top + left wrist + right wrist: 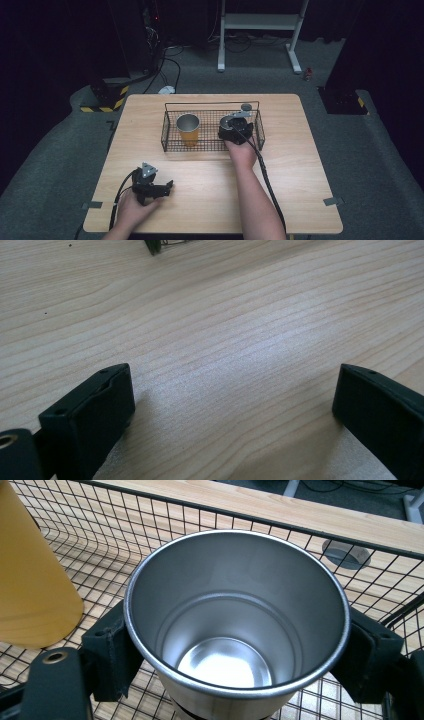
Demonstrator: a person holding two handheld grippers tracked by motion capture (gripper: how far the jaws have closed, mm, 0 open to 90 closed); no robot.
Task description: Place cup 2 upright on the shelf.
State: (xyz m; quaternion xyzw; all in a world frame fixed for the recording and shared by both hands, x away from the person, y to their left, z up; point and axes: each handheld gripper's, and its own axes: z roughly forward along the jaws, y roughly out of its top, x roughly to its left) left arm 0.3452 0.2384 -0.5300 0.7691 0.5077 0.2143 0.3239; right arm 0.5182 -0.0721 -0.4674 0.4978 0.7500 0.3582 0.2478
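— Inside the black wire basket (170,131), where's the silver steel cup (235,615)?

— Upright beside the yellow cup (188,129), clamped by the right tool (235,652). Left tool (232,405) gapes empty on the desk (210,190).

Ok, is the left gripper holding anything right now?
No: the left gripper has its fingers spread apart over the bare wooden table, with nothing between them.

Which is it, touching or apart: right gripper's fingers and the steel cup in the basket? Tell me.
Touching. The right gripper view shows the fingers pressed against both sides of the steel cup, no gap visible, over the wire basket.
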